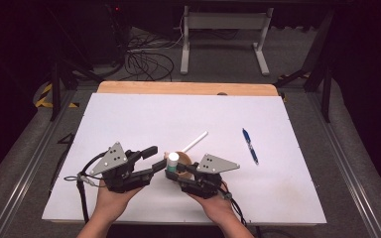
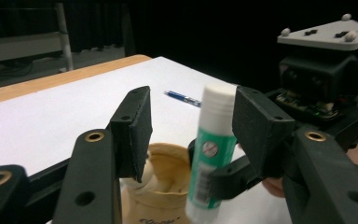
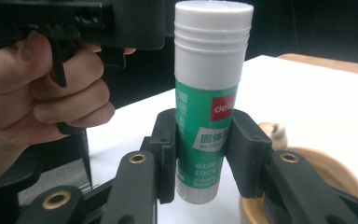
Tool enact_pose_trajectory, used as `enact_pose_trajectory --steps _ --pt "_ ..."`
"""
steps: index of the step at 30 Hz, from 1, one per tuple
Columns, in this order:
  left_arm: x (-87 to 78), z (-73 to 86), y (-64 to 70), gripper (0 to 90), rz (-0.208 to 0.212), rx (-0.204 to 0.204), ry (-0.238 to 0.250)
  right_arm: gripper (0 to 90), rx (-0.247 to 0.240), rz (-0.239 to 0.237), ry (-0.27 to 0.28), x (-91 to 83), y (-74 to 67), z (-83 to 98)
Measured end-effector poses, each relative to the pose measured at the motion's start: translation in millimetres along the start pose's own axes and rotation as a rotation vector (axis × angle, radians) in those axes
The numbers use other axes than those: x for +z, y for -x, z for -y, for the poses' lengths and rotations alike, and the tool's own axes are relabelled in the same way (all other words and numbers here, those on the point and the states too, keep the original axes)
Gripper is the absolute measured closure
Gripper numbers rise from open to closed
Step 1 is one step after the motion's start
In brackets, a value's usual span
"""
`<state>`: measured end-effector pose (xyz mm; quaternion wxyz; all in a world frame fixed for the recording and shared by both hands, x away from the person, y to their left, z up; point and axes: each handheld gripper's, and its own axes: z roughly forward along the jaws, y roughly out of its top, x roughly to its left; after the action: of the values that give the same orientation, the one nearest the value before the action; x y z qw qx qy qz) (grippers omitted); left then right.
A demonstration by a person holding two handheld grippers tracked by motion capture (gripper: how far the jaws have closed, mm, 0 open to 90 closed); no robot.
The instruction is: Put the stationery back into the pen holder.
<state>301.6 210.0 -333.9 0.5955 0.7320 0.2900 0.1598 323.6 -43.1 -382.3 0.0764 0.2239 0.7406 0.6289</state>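
The glue stick (image 3: pixel 213 100) is held upright by the right claw (image 3: pixel 203 154), pads clamped on the lower green body approx. at label height, white cap up. In the high view it sits near-centre of the counter (image 1: pixel 129 119), just in front of the person, between the two hands, w/ the wooden cup (image 1: pixel 183 159) directly behind/beside it.

The left claw (image 2: pixel 191 126) is seen open around the cap end: in the left gripper view its right pad stands just beside the cap (contact cannot be confirmed), while its left pad is well apart from it, over the cup's mouth. No pressure on the stick is shown there, so nothing is gripped by that claw.

Key relation: the stick's long axis is vertical, and the two claws are stacked along it, right low on the body, left high at the cap. The left hand is the nearer one to the cap, so any cap pull or twist would be judged to fall to it, along that vertical axis, w/ the right acting as the anchor.

A blue pen (image 1: pixel 250 146) lies well apart on the right, and a white stick (image 1: pixel 194 142) lies just beyond the cup.
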Motion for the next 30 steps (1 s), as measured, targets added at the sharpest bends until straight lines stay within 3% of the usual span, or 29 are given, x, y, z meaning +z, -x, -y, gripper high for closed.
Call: enact_pose_trajectory --steps 8,18,30 --pt "-1.6 1.7 -7.4 43.8 -0.067 0.014 -0.028 66.5 -0.024 0.04 0.017 -7.4 4.7 -5.4" --pt "0.7 4.7 -13.8 39.7 -0.11 0.031 -0.061 66.5 -0.05 0.115 0.041 -19.1 17.9 -8.7" --pt "1.2 9.2 -20.6 35.9 -0.139 0.027 -0.087 66.4 -0.123 0.18 -0.017 -8.4 24.8 2.9"
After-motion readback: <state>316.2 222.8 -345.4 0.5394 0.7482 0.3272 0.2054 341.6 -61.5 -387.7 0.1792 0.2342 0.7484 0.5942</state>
